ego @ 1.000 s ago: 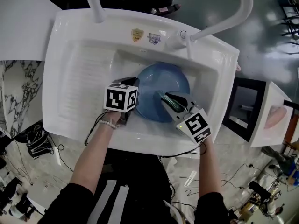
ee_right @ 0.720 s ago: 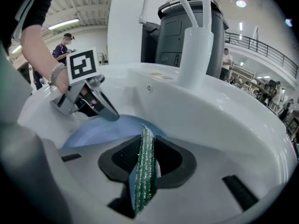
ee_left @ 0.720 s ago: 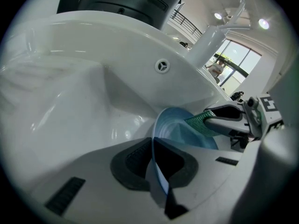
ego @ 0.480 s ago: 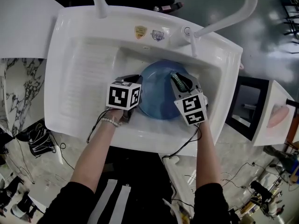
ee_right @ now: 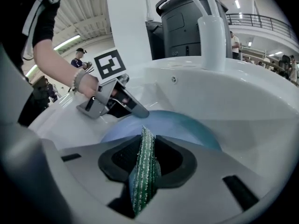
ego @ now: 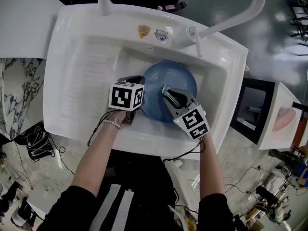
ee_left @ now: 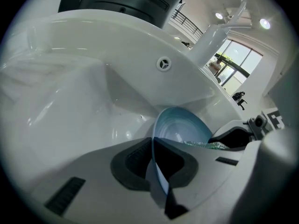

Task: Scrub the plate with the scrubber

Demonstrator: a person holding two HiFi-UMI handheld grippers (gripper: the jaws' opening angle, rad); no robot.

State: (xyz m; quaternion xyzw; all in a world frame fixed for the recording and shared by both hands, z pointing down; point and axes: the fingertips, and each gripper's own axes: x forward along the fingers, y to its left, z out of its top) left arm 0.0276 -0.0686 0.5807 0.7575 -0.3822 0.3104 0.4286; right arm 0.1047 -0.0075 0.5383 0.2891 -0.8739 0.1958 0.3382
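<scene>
Scrub stroke is under way, by my read.

Left gripper [ee_left: 153, 158] is clamping the left rim of the plate [ego: 168, 75]. Its fingers [ee_left: 132, 161] are sitting nearly together, pinching the thin blue edge between the pads.

Right gripper [ee_right: 145, 158] is gripping the scrubber [ee_right: 144, 174]. Its fingers [ee_right: 120, 158] are closing on the green pad edge-on, and the tip is sticking out past them toward the plate.

Plate is sitting in the basin of the sink [ego: 72, 47], in the sink's right half, between the front edge and the faucet [ego: 226, 23] at the back edge. It's looking tipped up on the held side; can't tell how far.

In the head view the scrubber is lying over the plate's front-right part. Can't tell whether it's actually touching the face.

Doing it well:
- Left side should be holding the rim firm so the plate isn't skating on the glossy basin.
- Right side should be pressing the scrubber's broad face down, not the thin edge.
- It should be working overlapping strokes out to the rim and staying clear of the left fingers.
</scene>
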